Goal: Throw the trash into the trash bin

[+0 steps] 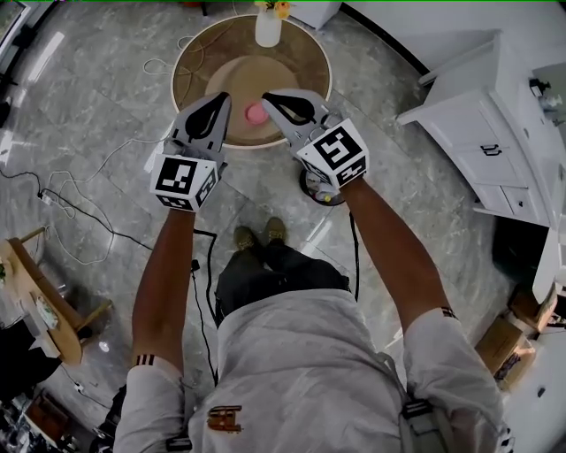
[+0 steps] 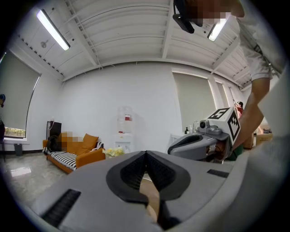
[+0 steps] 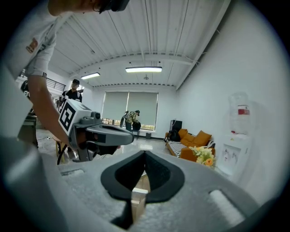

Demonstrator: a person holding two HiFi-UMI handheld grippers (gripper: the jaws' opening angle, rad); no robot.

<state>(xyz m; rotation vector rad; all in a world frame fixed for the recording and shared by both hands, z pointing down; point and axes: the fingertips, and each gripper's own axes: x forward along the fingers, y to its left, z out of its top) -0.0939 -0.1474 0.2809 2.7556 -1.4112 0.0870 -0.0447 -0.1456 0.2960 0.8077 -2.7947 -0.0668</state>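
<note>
Hovering side by side over the round table, the left gripper and right gripper both have their jaws pressed together with nothing between them. The pink piece of trash lies near the table's middle, showing between the two tips. A white vase of flowers stands at the far edge.

Vase at tbl rear, trash nr front
</note>
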